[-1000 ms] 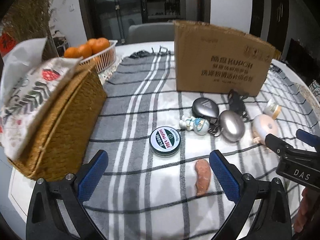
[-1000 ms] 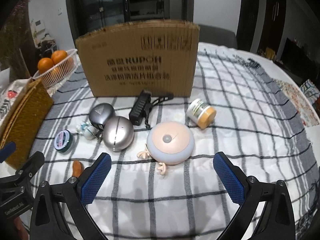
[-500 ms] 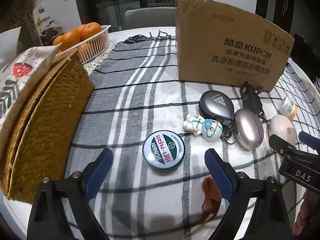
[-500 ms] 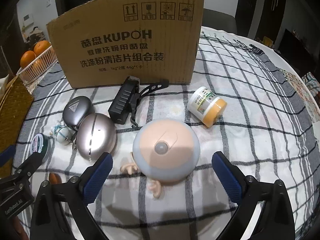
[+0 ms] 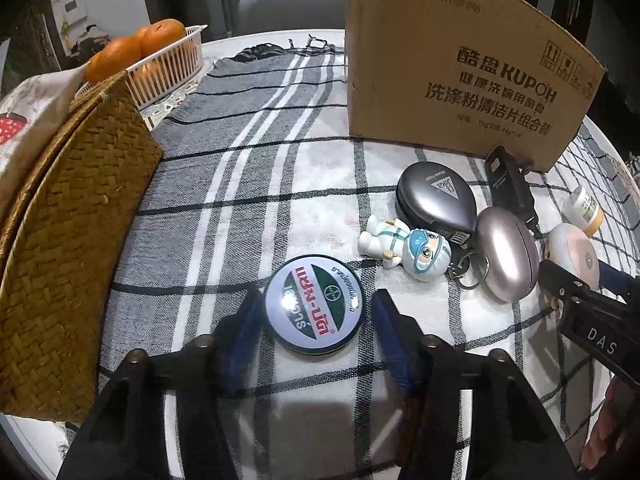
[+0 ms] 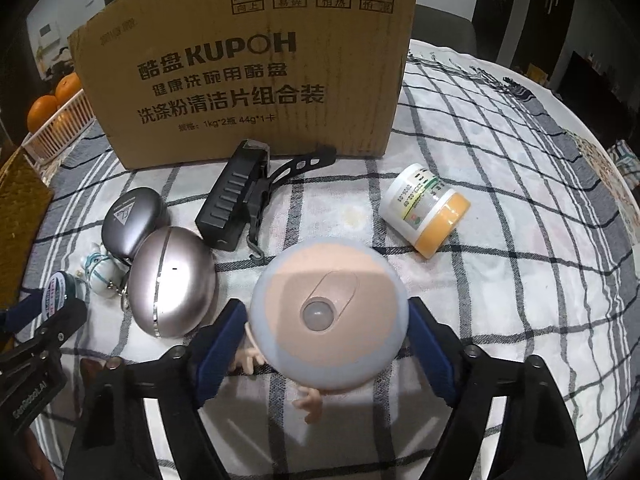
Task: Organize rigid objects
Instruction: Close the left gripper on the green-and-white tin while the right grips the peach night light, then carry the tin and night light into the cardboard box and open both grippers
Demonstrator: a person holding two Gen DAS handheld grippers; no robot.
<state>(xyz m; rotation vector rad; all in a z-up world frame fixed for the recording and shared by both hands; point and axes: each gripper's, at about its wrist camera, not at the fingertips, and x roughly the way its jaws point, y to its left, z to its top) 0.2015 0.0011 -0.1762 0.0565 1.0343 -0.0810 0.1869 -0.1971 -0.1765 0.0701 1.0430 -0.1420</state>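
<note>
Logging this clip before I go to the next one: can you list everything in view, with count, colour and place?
round tin: 1, green and white lid, between left gripper's fingers
night light: 1, pink and white dome, between right gripper's fingers
silver case: 1, shiny, left of night light
grey case: 1, dark grey, behind silver case
figurine: 1, white and blue, lying beside grey case
black device: 1, before box
jar: 1, white, orange lid, on its side
cardboard box: 1, brown, rear
woven basket: 1, tan, left edge
oranges: several, in white basket
tablecloth: 1, checked
left gripper: jaws closing, blue pads
right gripper: jaws closing, blue pads
</note>
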